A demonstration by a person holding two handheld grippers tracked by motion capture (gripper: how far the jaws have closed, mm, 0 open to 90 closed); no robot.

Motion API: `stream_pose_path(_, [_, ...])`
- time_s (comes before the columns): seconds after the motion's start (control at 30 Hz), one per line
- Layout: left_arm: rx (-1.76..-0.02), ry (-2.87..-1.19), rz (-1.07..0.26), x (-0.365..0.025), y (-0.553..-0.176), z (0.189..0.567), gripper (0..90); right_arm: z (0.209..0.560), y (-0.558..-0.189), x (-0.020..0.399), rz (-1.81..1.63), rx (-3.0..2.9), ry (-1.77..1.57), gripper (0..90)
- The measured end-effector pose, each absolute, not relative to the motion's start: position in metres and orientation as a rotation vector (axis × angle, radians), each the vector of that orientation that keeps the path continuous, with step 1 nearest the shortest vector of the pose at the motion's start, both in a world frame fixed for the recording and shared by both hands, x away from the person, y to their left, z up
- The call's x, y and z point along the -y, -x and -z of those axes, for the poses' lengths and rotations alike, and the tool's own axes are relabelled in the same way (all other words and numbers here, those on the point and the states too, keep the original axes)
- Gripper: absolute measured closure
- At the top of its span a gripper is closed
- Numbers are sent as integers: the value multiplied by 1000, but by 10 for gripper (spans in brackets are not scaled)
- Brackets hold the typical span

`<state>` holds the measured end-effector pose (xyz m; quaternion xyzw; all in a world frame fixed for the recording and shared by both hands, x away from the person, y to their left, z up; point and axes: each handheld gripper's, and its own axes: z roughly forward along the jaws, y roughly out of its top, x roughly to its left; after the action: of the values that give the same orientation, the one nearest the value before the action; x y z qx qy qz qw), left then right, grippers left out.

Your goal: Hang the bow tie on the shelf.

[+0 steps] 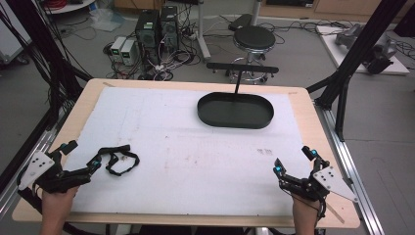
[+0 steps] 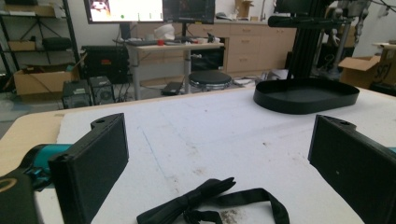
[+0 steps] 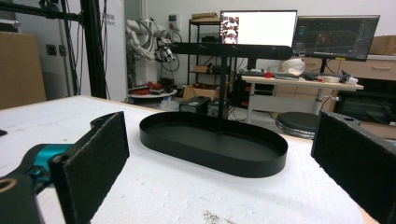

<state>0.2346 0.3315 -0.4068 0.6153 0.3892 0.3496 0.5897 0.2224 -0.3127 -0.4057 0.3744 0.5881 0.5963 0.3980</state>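
Seemingly nothing is grasped yet: the left gripper [image 1: 83, 165] rests at the near left edge, jaws spread wide, with the strap [image 1: 121, 160] lying just ahead between them. Next it likely must close on the strap. Opposite, the right gripper [image 1: 292, 165] sits empty and spread. Farther off stands the tray [image 1: 235, 110].

A tray [image 1: 235, 110] sits on the table [image 1: 303, 105] near its far edge, right of centre. A strap [image 1: 121, 160] lies near the front left corner, just beside the left gripper [image 1: 80, 157]. The right gripper [image 1: 292, 160] rests at the front right corner.
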Motion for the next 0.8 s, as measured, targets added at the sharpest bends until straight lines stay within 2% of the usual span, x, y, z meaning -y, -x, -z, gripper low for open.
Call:
stream_pose_path(0.1, [-924, -1479, -795, -331, -236, 405, 55, 406, -222, 313, -1512, -1488, -954, 32])
stream_pose_path(0.2, [-935, -1555, -796, -328, -239, 402, 102, 406, -221, 315, -1513, -1486, -955, 32])
stream_pose_path(0.4, [-940, -1710, -821, -319, -249, 389, 114, 405, -221, 317, -1516, -1479, -957, 32])
stream_pose_path(0.5, [-930, -1773, -821, -312, -254, 388, 156, 404, -220, 317, -1518, -1479, -956, 32])
stream_pose_path(0.57, [-931, -1805, -790, -308, -257, 389, 162, 404, -220, 318, -1517, -1475, -961, 32])
stream_pose_path(0.63, [-908, -1873, -723, -302, -257, 391, 204, 404, -220, 318, -1518, -1479, -956, 32])
stream_pose_path(0.8, [-829, -1955, -624, -293, -255, 393, 222, 406, -221, 318, -1515, -1483, -963, 32])
